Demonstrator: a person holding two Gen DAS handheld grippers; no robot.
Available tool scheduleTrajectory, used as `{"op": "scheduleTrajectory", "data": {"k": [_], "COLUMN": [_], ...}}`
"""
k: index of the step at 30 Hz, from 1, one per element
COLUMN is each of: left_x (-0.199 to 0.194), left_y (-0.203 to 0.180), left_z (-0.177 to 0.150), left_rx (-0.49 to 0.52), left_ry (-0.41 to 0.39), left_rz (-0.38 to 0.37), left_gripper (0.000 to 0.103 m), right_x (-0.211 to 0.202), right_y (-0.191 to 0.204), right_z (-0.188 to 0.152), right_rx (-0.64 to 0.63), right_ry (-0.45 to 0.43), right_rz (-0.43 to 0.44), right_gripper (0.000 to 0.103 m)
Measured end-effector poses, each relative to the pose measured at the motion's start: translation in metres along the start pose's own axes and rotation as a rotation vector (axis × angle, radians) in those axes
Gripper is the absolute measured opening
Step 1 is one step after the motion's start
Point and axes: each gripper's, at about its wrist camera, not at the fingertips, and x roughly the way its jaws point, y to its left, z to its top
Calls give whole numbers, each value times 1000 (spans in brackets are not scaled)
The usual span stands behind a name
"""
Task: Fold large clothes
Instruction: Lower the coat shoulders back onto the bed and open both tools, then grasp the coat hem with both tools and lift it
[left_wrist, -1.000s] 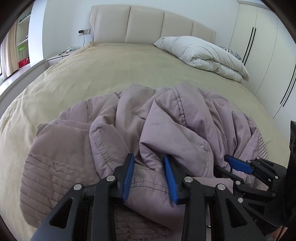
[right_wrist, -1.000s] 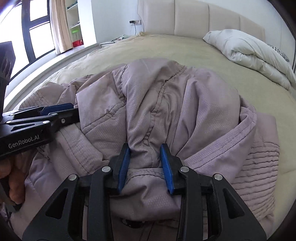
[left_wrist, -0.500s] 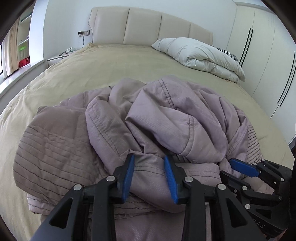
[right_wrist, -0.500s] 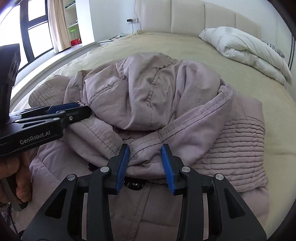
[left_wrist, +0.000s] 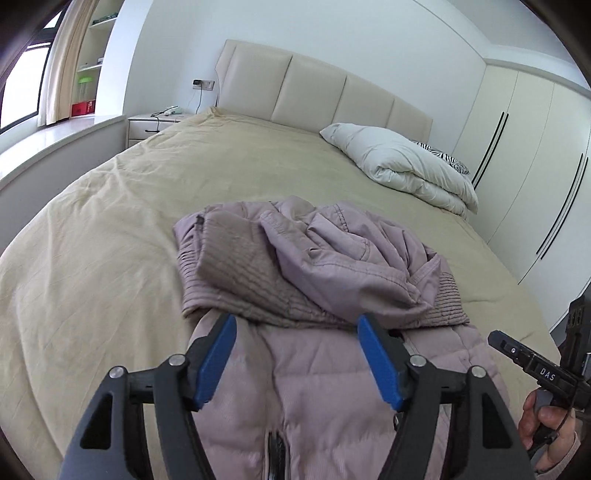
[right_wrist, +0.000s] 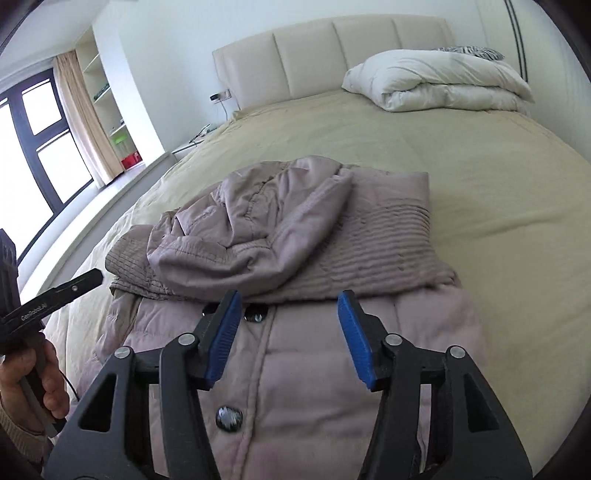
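Observation:
A mauve padded jacket (left_wrist: 314, 384) lies on the beige bed (left_wrist: 110, 236), front up, with snaps along its placket (right_wrist: 266, 369). Its hood (left_wrist: 343, 258) and ribbed collar part lie folded back over the upper body; the hood also shows in the right wrist view (right_wrist: 258, 229). My left gripper (left_wrist: 297, 334) is open and empty above the jacket front, just short of the folded edge. My right gripper (right_wrist: 288, 308) is open and empty above the placket. Each gripper shows at the edge of the other's view, the right one (left_wrist: 532, 363) and the left one (right_wrist: 55, 295).
A folded white duvet (left_wrist: 402, 170) and a zebra-print pillow (left_wrist: 443, 157) lie at the head of the bed by the padded headboard (left_wrist: 317, 92). A nightstand (left_wrist: 155, 125) and window ledge stand on the left. Wardrobe doors (left_wrist: 524, 177) line the right.
Both grippers let go of the jacket, opened wide and pulled back. The bunched hood and top part now lie folded down on the jacket's body.

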Motion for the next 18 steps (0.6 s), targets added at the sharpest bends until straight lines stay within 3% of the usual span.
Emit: {"op": "scheduleTrajectory", "data": {"k": [3,11,15,18], "left_x": [-41,-147,-180,-185], "left_y": [16,54,65,66], "left_z": [-15,-52,-71,-91], "left_rx": [-14,27,106,170], "left_ry": [3,-3,1,70], "left_rz": [15,170,311,335], "left_gripper": [72,80,81,84], "right_x": [-33,-120,-155,-175], "right_y": [-14,-56,-79,-90], "right_z": [-27,-81,-108,-127], "right_rx": [10,68,92,59], "right_ry": [18,44,102,155], "right_rz": [9,-29,-24,-50], "right_gripper": [60,61,62,62]}}
